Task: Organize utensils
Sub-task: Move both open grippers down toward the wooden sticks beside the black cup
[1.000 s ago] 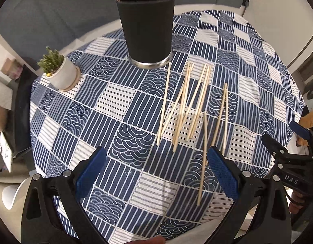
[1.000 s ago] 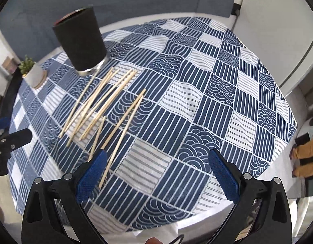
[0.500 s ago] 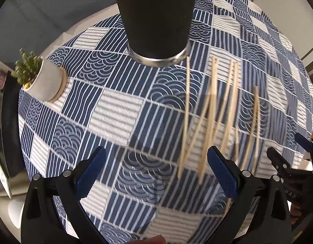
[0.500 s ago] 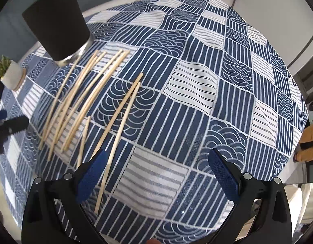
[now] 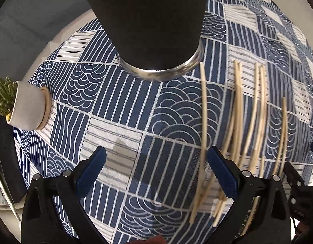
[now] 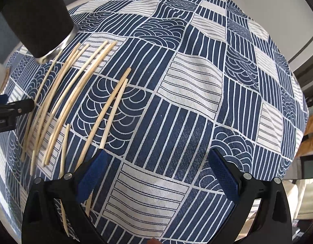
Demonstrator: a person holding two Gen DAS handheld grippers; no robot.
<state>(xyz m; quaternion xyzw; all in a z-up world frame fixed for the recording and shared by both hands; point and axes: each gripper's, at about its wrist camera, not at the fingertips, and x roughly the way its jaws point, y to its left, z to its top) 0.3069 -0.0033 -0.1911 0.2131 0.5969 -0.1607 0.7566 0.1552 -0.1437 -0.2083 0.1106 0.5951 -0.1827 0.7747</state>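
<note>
Bright, even daylight; strong fisheye warping in both views.

Around the black holder point(image 5: 148, 20), the checked tablecloth point(image 5: 119, 130) is bowing outward and dark corners are vignetting each frame. Glare is glinting off the holder's metal base rim, soft shadows are falling just in front of it, and the chopsticks point(image 5: 238, 122) beside it are smearing with motion blur.

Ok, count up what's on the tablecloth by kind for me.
Wooden chopsticks: 8
Black utensil holder: 1
Small potted plant: 1
Total: 10
</note>
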